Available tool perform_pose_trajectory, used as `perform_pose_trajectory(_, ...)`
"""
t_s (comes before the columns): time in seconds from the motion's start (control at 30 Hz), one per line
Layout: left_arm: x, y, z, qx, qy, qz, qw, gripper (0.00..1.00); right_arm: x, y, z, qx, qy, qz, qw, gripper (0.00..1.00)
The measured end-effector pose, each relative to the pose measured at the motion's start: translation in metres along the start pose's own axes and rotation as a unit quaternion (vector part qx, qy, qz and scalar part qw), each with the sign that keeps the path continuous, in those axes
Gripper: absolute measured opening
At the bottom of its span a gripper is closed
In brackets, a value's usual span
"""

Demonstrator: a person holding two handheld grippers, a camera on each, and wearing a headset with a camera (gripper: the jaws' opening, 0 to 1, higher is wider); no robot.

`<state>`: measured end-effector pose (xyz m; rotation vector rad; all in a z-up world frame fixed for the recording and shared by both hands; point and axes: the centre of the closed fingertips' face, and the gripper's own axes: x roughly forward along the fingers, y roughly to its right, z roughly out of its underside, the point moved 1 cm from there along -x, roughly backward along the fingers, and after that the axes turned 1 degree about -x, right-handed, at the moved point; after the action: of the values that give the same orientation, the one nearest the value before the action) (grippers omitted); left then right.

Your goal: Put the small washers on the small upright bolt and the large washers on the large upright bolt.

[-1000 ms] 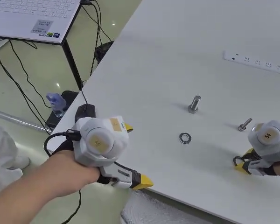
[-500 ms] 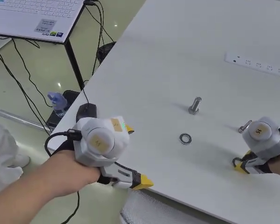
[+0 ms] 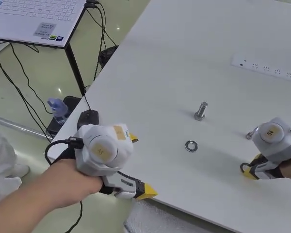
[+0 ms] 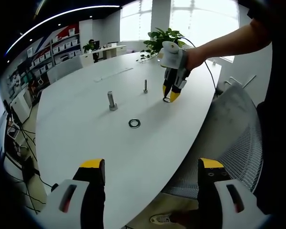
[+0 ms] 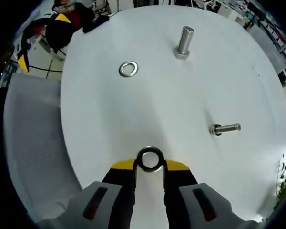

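On the white table (image 3: pixel 184 58) the large bolt (image 3: pixel 201 111) (image 4: pixel 112 101) (image 5: pixel 183 43) stands upright. The small bolt (image 3: pixel 252 132) (image 4: pixel 145 86) (image 5: pixel 225 128) stands to its right, partly behind my right gripper. A loose washer (image 3: pixel 191 145) (image 4: pixel 134 123) (image 5: pixel 128 69) lies flat in front of the large bolt. My right gripper (image 3: pixel 249 171) (image 5: pixel 150 164) is shut on another washer (image 5: pixel 150 159) (image 4: pixel 167 99), low over the table near the front edge. My left gripper (image 3: pixel 139 165) (image 4: pixel 151 164) hangs open and empty at the table's near left edge.
A white power strip (image 3: pixel 266 68) lies at the back right. Beyond the table's left edge are a laptop (image 3: pixel 34 14) on a stand, cables and a blue bottle (image 3: pixel 58 108) on the floor. A mesh chair (image 3: pixel 150 218) sits under the front edge.
My right gripper's body has leaned a little toward the small bolt while its tips and the washer stay near the same spot. The left gripper has barely moved.
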<state>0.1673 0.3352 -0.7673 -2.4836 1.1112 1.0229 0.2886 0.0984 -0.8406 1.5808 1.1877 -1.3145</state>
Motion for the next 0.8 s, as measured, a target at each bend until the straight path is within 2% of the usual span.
perform_pose_trajectory(0.3, 0.0, -0.004, 0.0, -0.001, 0.003, -0.001, 1.0, 0.81, -0.019, 0.01, -0.024, -0.02, 0.001, 0.001, 0.9998, 0.21)
perform_pose_trajectory(0.5, 0.001, -0.007, -0.002, 0.001, 0.004, -0.001, 1.0, 0.82, -0.033, 0.02, -0.042, -0.02, 0.01, 0.003, 0.9997, 0.21)
perform_pose_trajectory(0.63, 0.001, -0.01, -0.004, 0.002, 0.002, -0.001, 1.0, 0.81, -0.046, 0.028, -0.06, -0.019, 0.022, 0.003, 0.9996, 0.21)
perform_pose_trajectory(0.8, 0.002, -0.013, -0.005, 0.003, 0.001, 0.0, 1.0, 0.8, -0.054, 0.036, -0.076, -0.024, 0.029, 0.006, 0.9993, 0.21)
